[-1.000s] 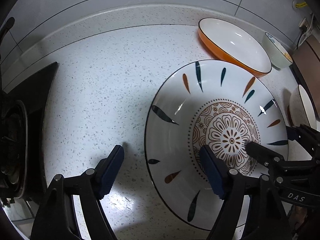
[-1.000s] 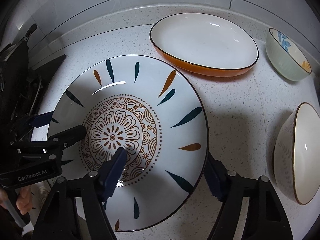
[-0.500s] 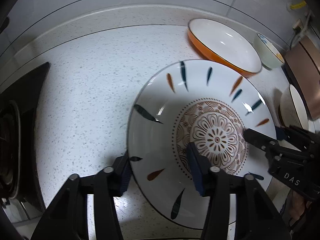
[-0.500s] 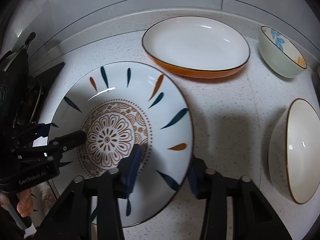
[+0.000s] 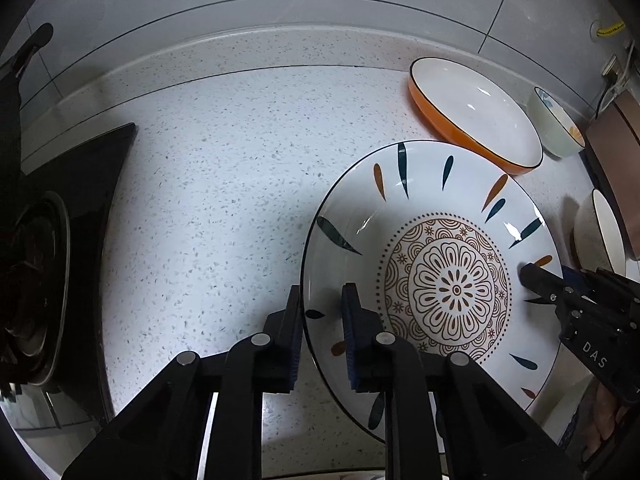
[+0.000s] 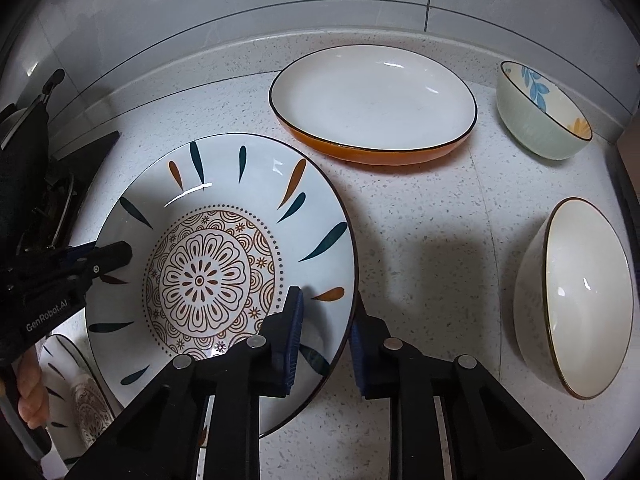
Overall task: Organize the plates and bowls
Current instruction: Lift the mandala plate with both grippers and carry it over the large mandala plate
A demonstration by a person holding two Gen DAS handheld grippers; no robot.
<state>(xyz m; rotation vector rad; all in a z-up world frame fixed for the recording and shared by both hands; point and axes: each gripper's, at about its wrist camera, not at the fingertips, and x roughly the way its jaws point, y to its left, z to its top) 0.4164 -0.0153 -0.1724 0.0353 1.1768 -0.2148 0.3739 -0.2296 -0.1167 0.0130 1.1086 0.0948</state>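
A large white plate with a brown flower pattern [image 5: 440, 280] [image 6: 216, 272] is held between both grippers above the speckled counter [image 5: 220, 200]. My left gripper [image 5: 320, 320] is shut on the plate's left rim; it also shows in the right wrist view [image 6: 108, 256]. My right gripper [image 6: 326, 328] is shut on the plate's right rim; it also shows in the left wrist view [image 5: 536, 276]. A second patterned plate [image 6: 80, 392] lies partly hidden under the held one.
An orange dish with white inside [image 6: 372, 100] [image 5: 476, 112] sits behind the plate. A pale green bowl with a blue leaf [image 6: 544, 112] and a cream bowl [image 6: 580, 296] stand to the right. A black stove [image 5: 52, 260] is at the left.
Both grippers have closed from wide open onto opposite rims of the patterned plate. The plate now sits a little higher, showing a second plate under it.
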